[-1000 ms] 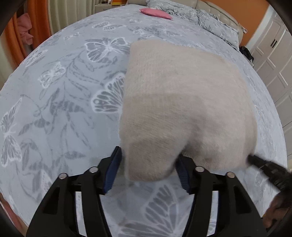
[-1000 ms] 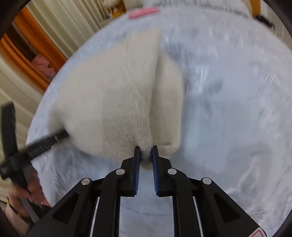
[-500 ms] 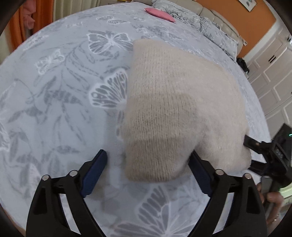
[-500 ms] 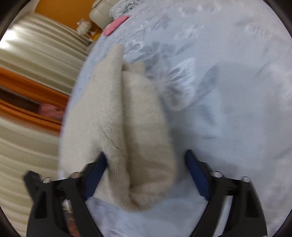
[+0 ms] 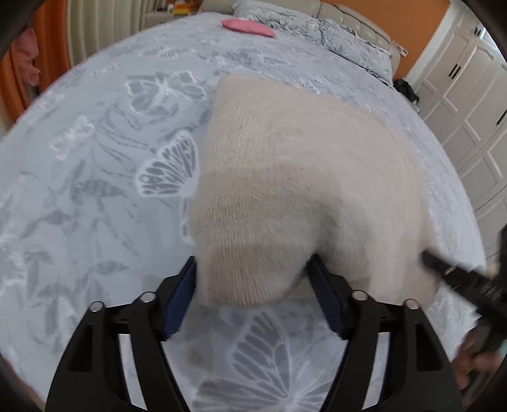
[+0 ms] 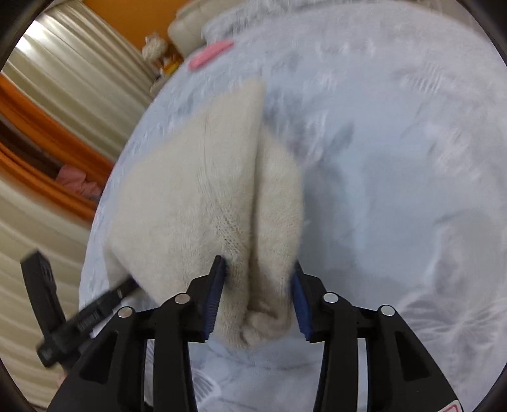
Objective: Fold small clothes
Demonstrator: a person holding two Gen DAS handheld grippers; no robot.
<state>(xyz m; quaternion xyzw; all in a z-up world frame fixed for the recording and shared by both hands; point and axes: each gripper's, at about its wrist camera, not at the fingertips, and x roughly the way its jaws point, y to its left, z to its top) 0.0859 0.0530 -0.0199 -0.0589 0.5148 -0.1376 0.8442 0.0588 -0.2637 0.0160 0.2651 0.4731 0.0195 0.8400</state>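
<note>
Jaws first: my left gripper (image 5: 252, 294) has its blue pads either side of the near corner of the cream knit sweater (image 5: 304, 177), and they're closing in on it right now, left pad brushing the knit, right pad not clearly pressing. My right gripper (image 6: 258, 299) is opening up, with the bunched fold of the same sweater (image 6: 202, 196) still sitting between the pads; whether they still touch it I can't tell, it's blurry. Sweater itself lies folded on the bed (image 5: 95, 196), grey butterfly bedspread, spreading from my left jaws toward 12 and 2 o'clock. Way out at 12 there's a pink cloth (image 5: 247, 27) near the pillows (image 5: 320, 28). White wardrobe doors (image 5: 469, 104) at 2 o'clock.
</note>
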